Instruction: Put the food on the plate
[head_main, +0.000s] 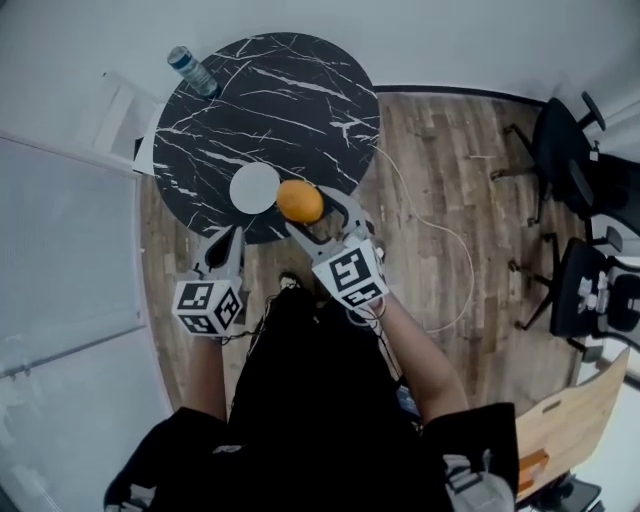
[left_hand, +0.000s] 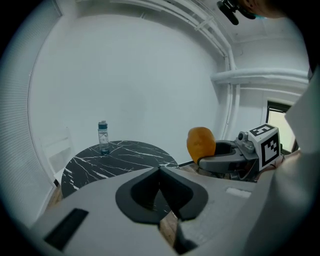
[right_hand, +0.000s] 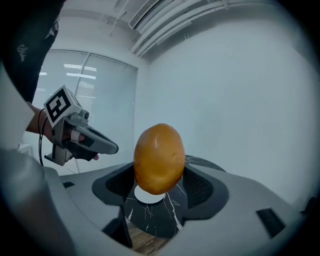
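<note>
1. The right tongs (right_hand: 159, 176) are clamped on an orange-brown, egg-shaped piece of food (head_main: 299, 201), held upright and clear of any surface.
2. The food hangs over the near edge of the round black marble-patterned counter (head_main: 300, 90), just beside the small white round plate (head_main: 254, 187) and not on it.
3. The left tongs (head_main: 231, 236) are closed with nothing between them, by the counter's near edge.
4. A clear plastic water bottle (head_main: 192, 71) stands upright at the far edge, well apart from the plate.

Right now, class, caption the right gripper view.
Right gripper holds the food; the plate waits on the marble table beyond.
</note>
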